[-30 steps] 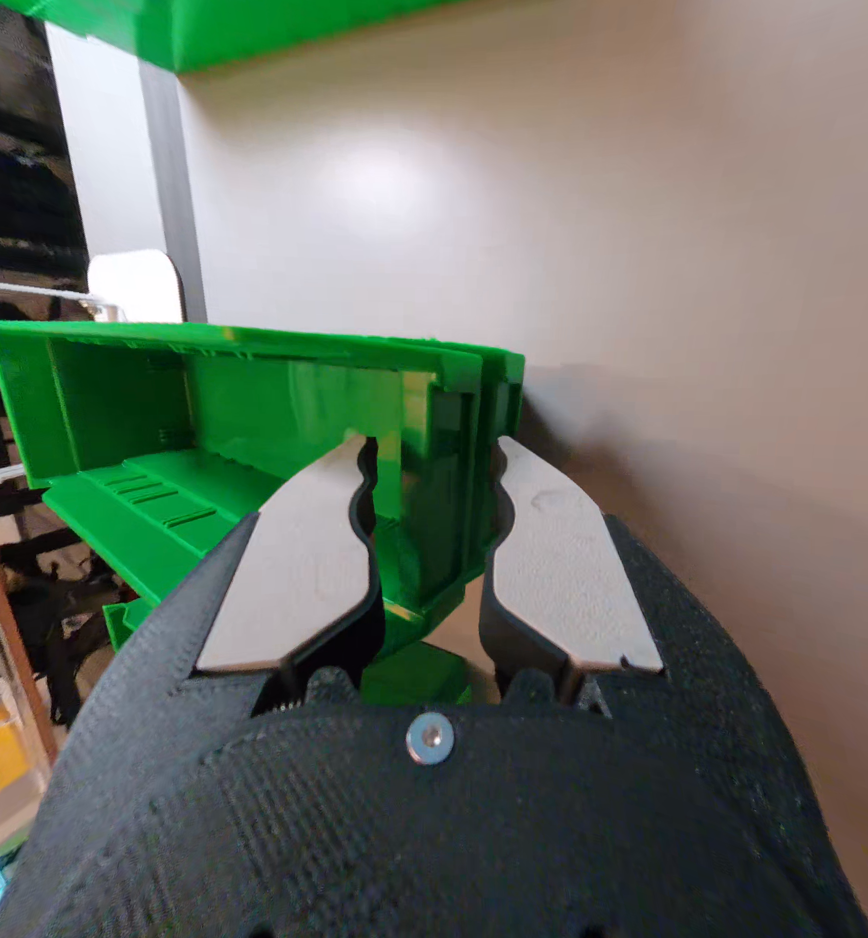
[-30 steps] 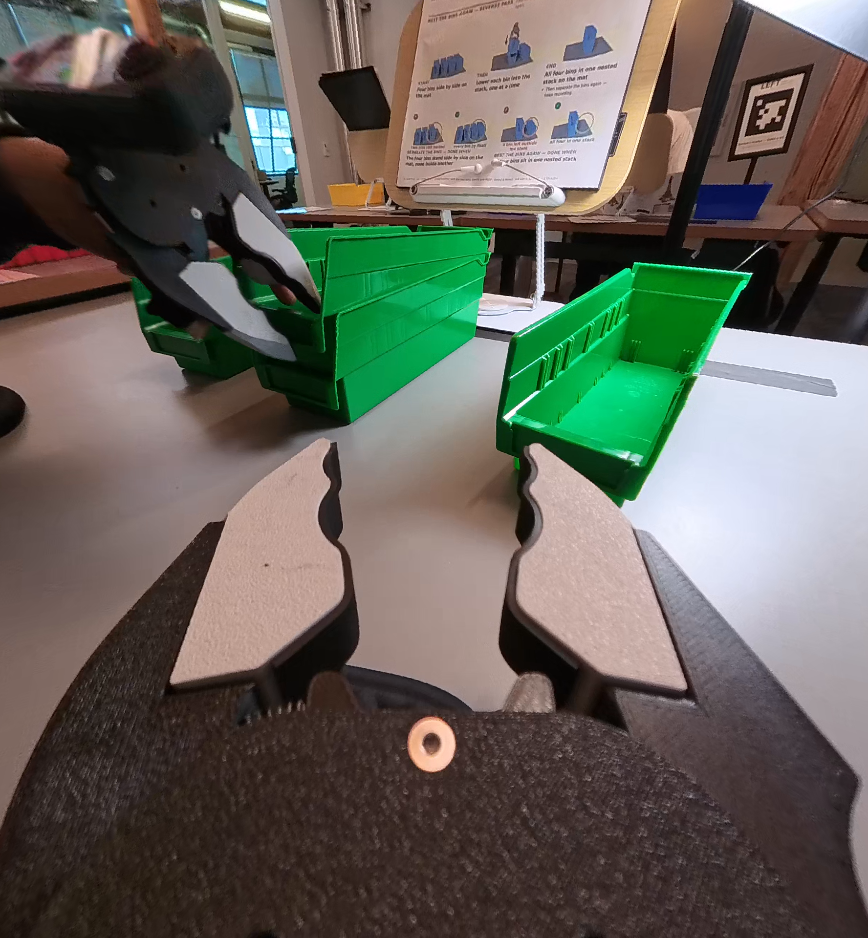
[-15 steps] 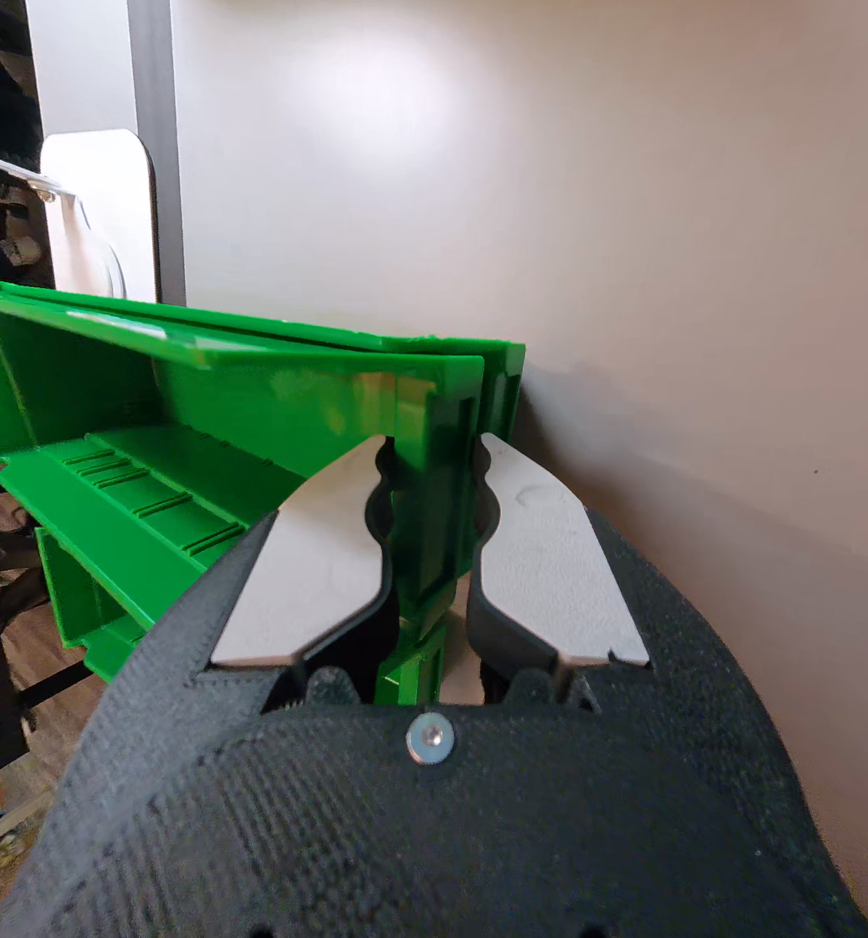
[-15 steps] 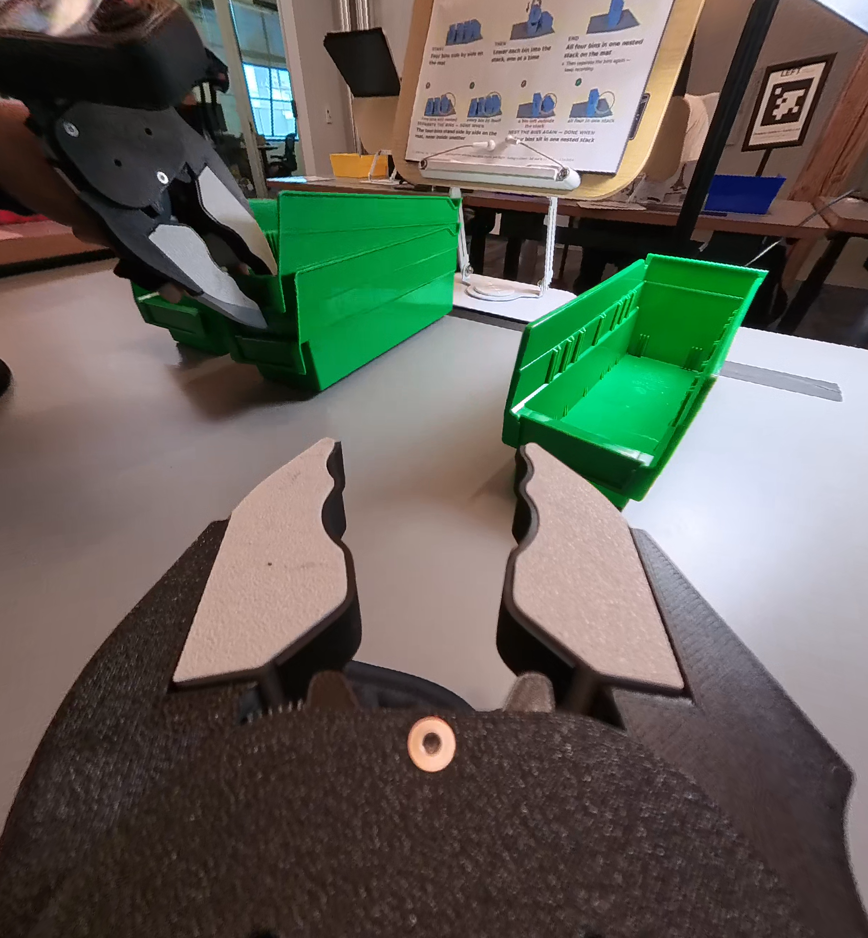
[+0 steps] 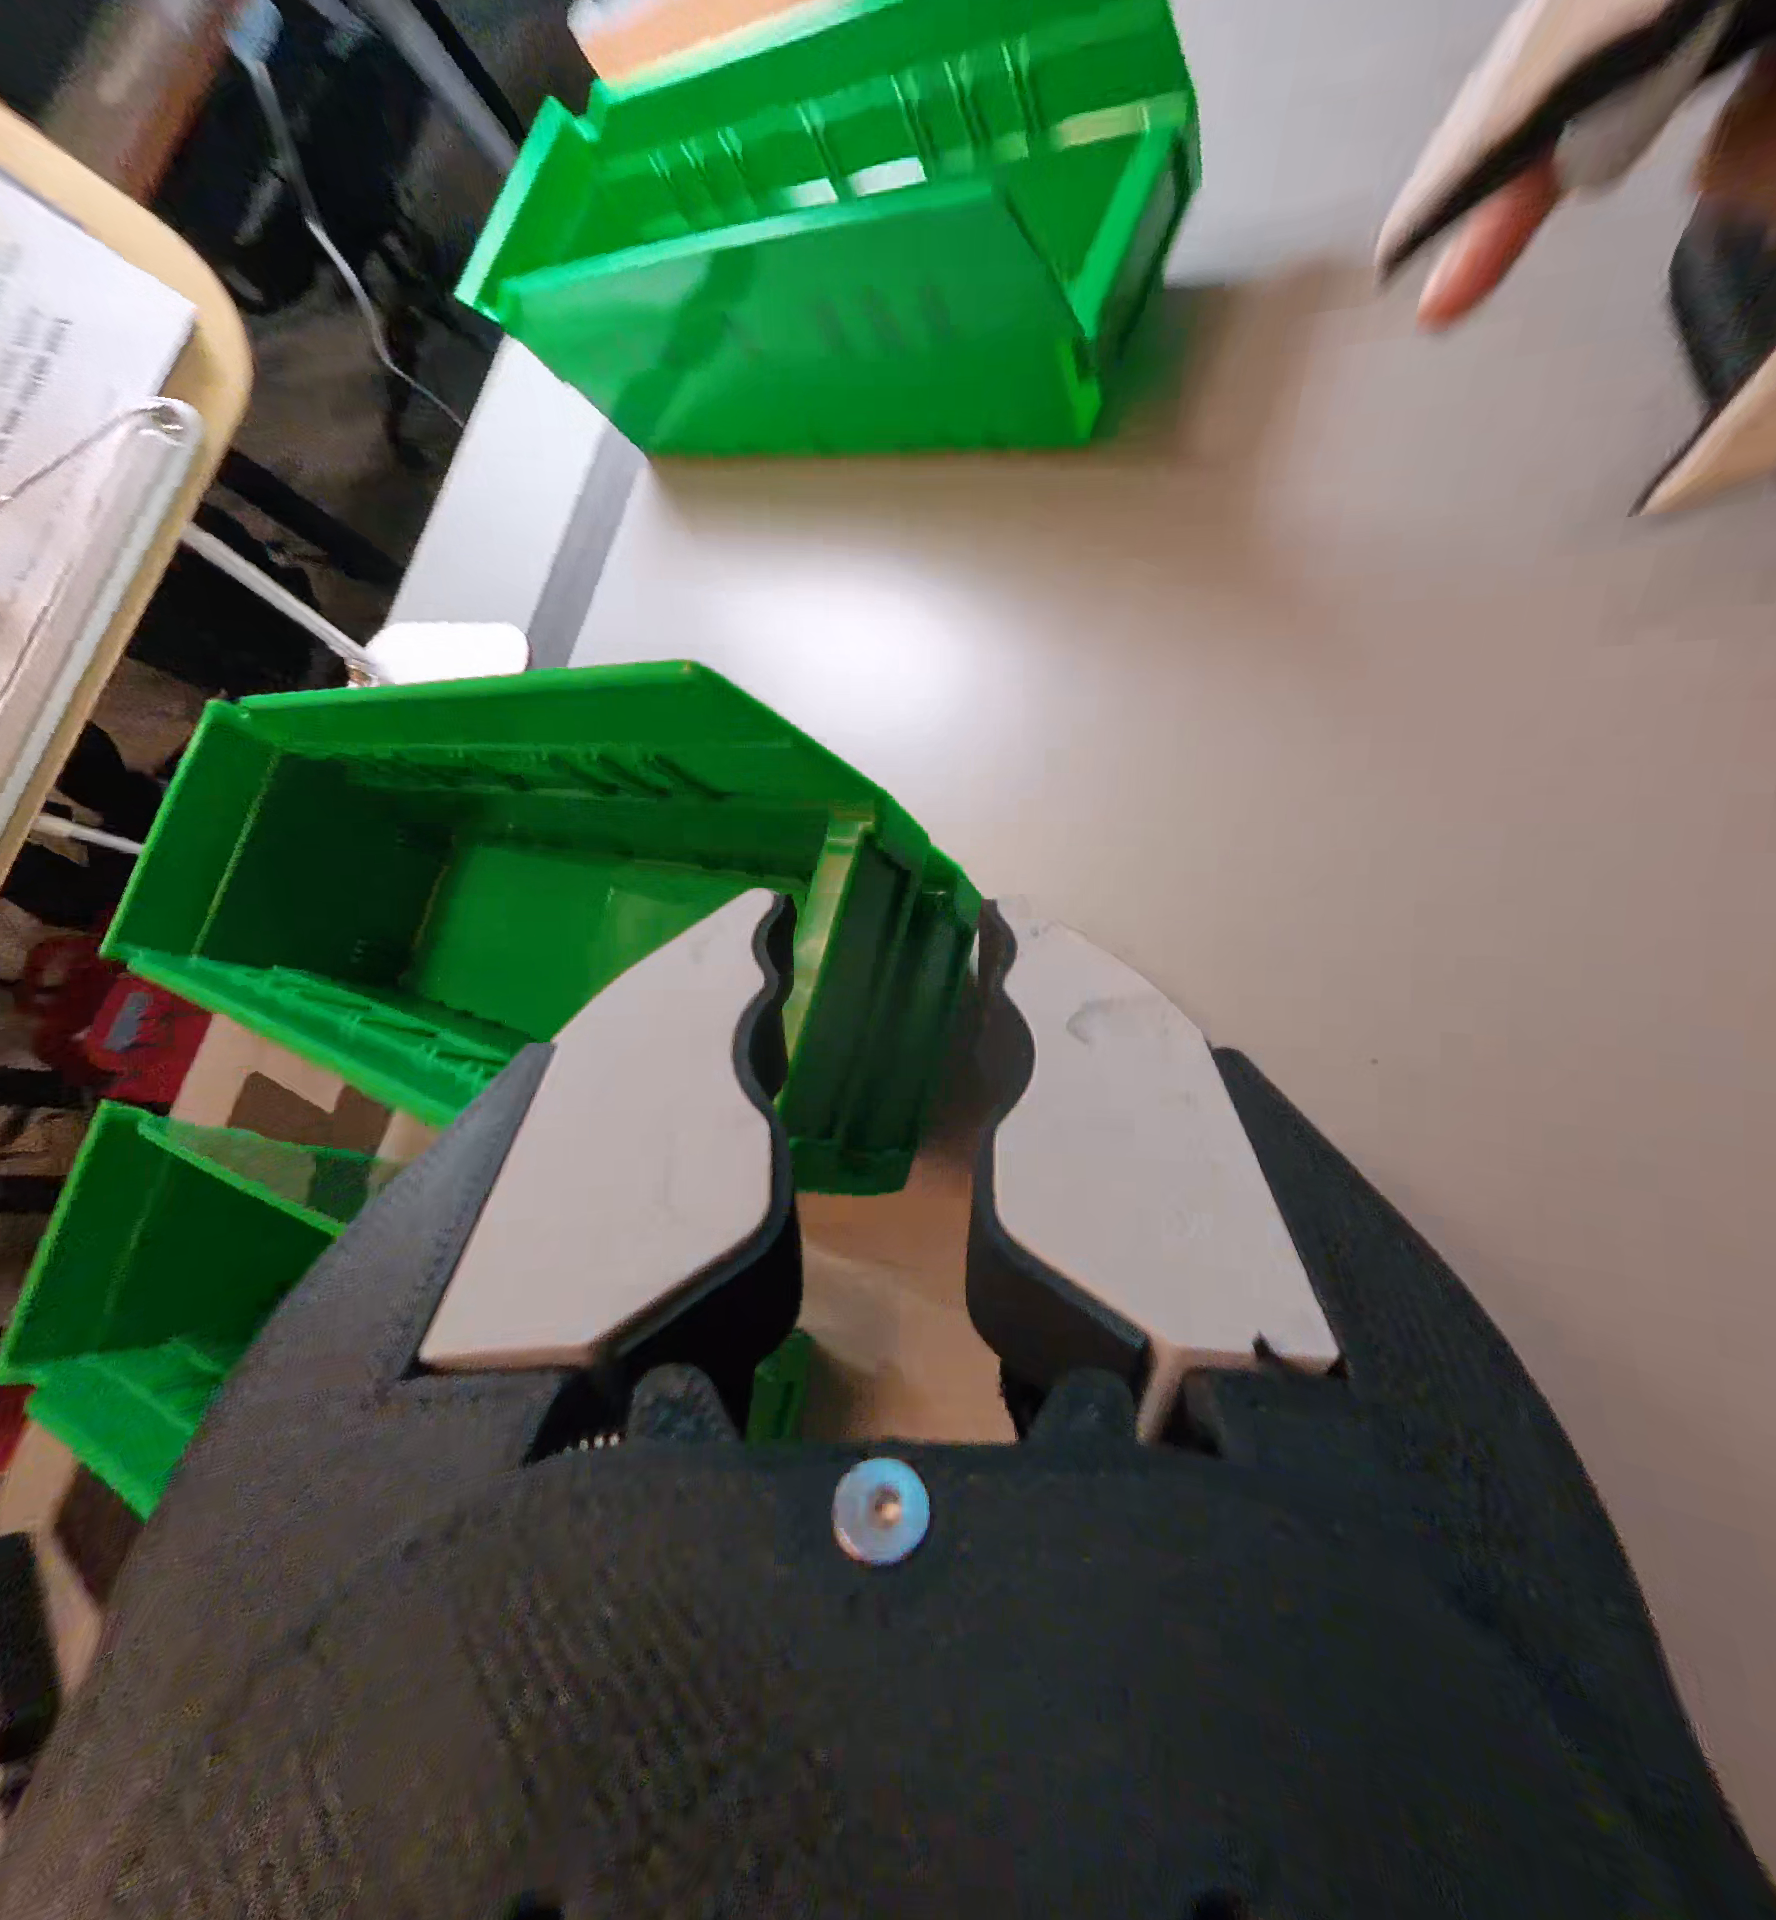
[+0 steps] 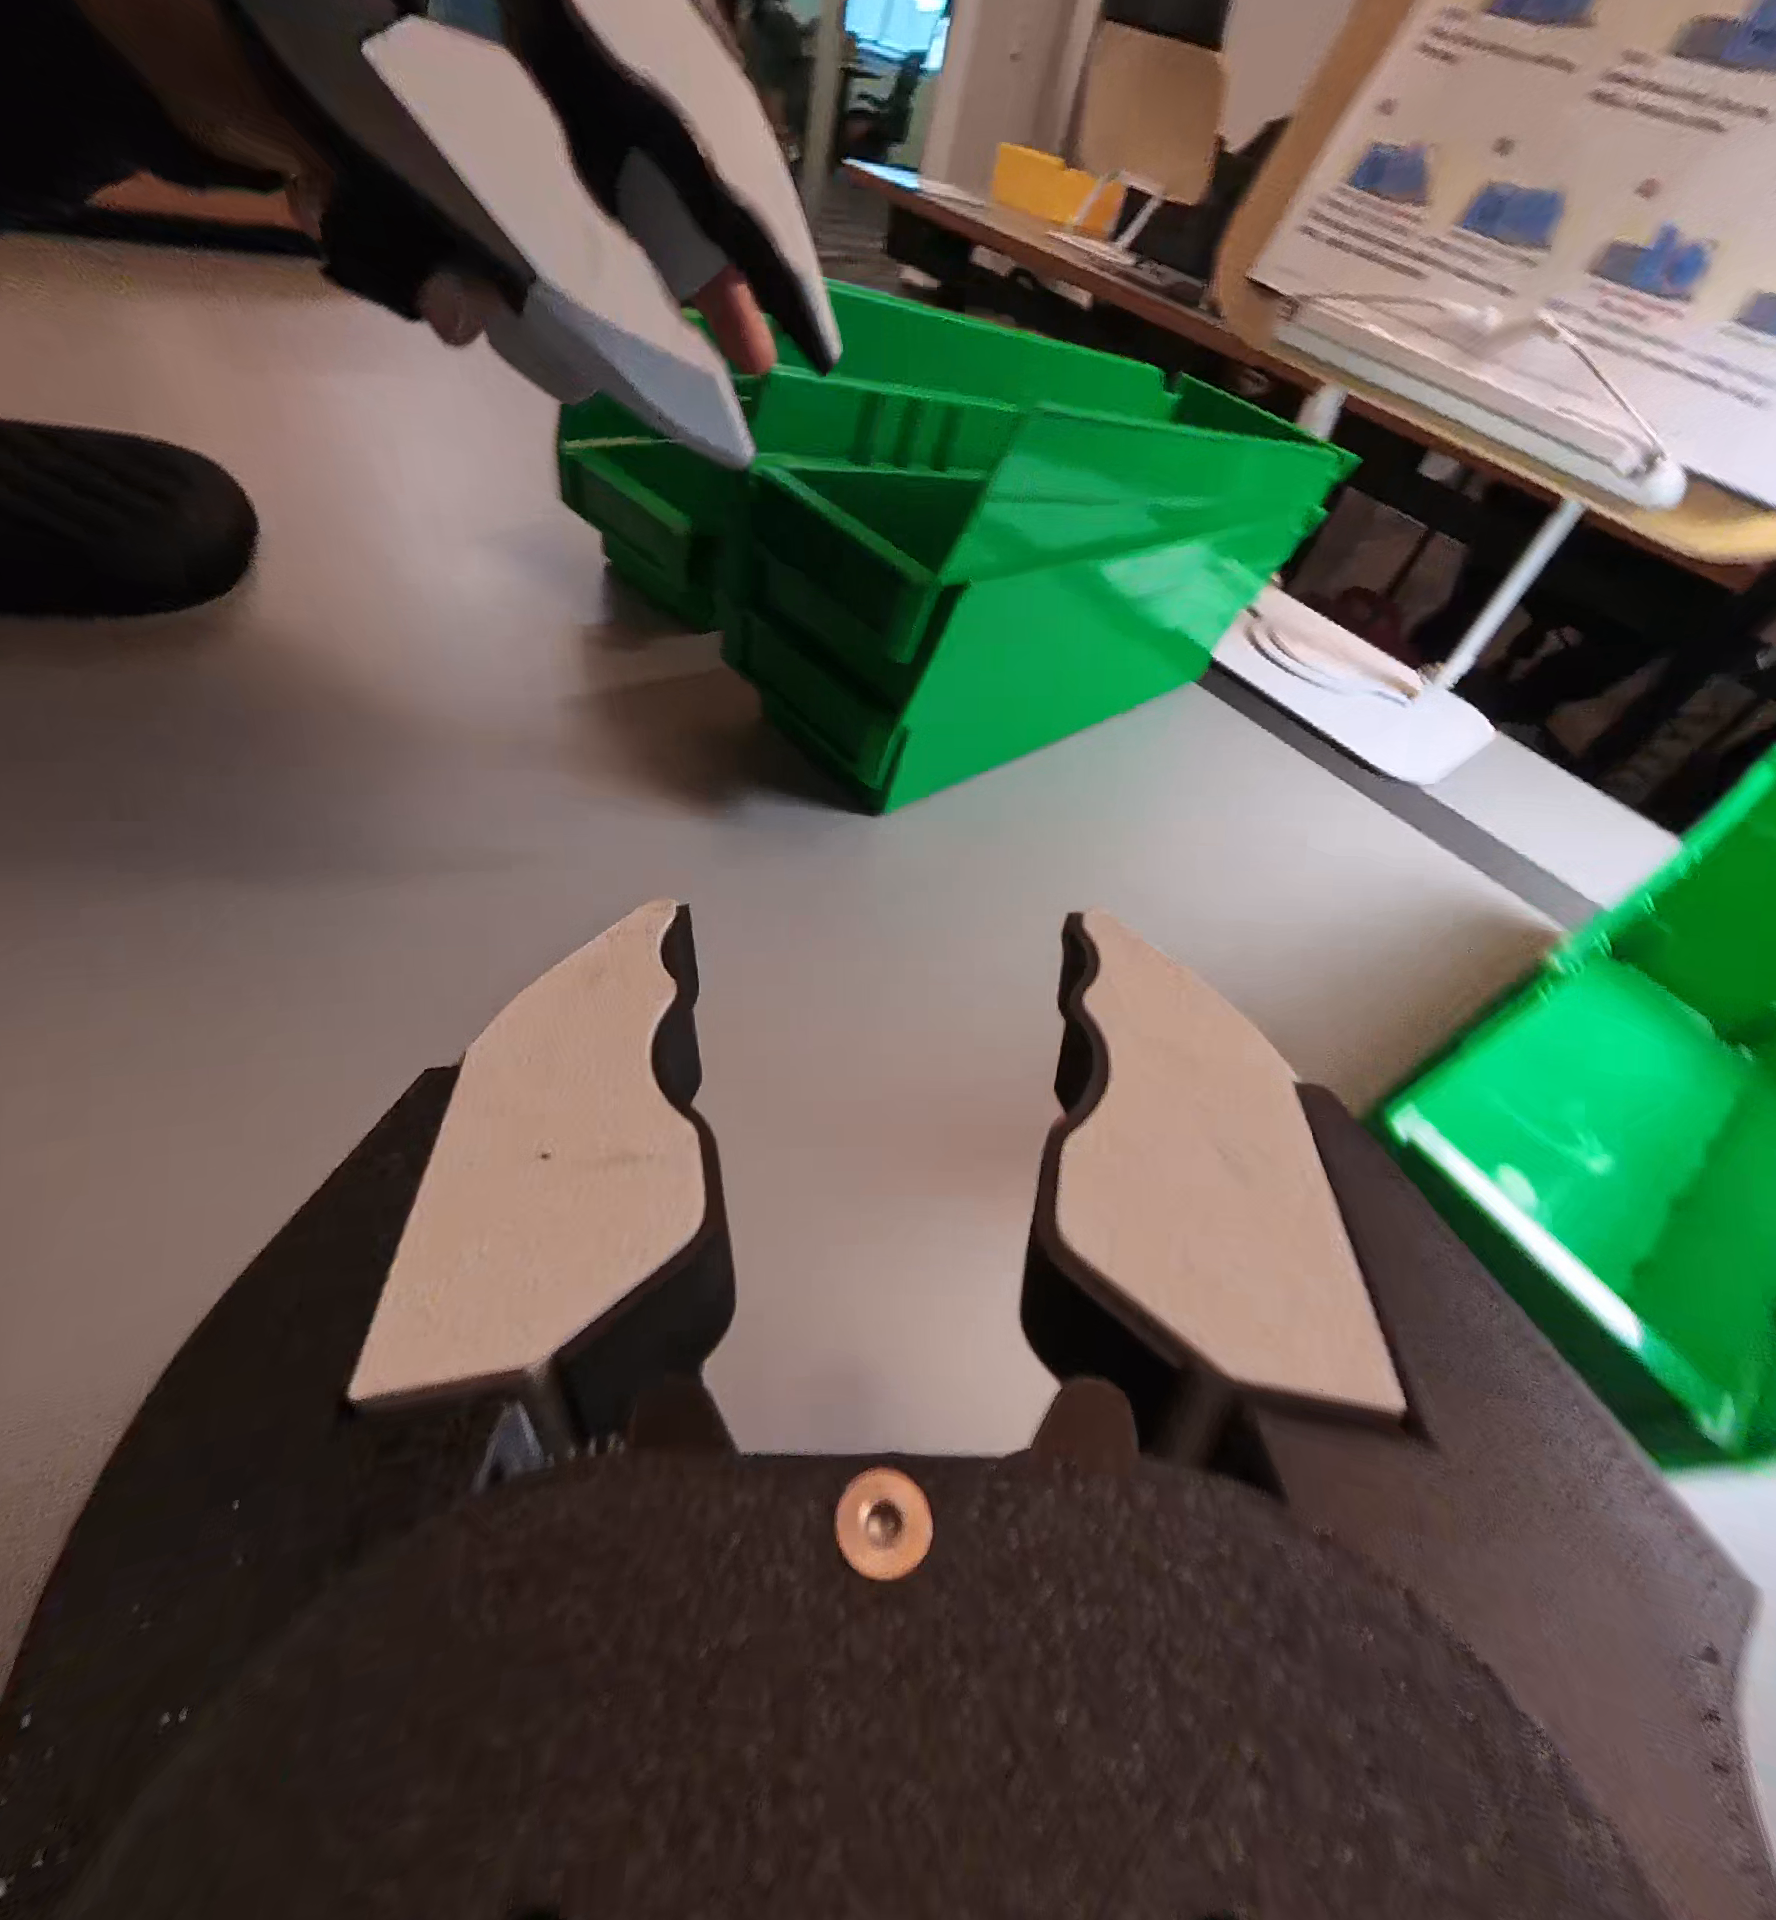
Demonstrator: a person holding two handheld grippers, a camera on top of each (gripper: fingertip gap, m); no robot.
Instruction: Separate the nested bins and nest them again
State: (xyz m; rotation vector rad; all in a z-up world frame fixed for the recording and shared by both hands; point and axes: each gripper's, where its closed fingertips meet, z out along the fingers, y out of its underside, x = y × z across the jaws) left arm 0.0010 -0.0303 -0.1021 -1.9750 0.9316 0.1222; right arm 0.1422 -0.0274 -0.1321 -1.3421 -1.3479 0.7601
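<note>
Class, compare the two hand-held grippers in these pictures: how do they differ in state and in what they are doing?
The left hand-held gripper is shut on the end wall of the top green bin, tilting it out of the stack; the right hand-held gripper is open and holds nothing. The left is at the stack; the right is over bare table. Both have grey pads.

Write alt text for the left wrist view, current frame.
The left claw is shut on the end wall of a green bin, lifted and tilted above the grey table. A second green bin sits alone on the table farther off, and another green bin shows below the held one at lower left. The right claw is blurred at upper right.
</note>
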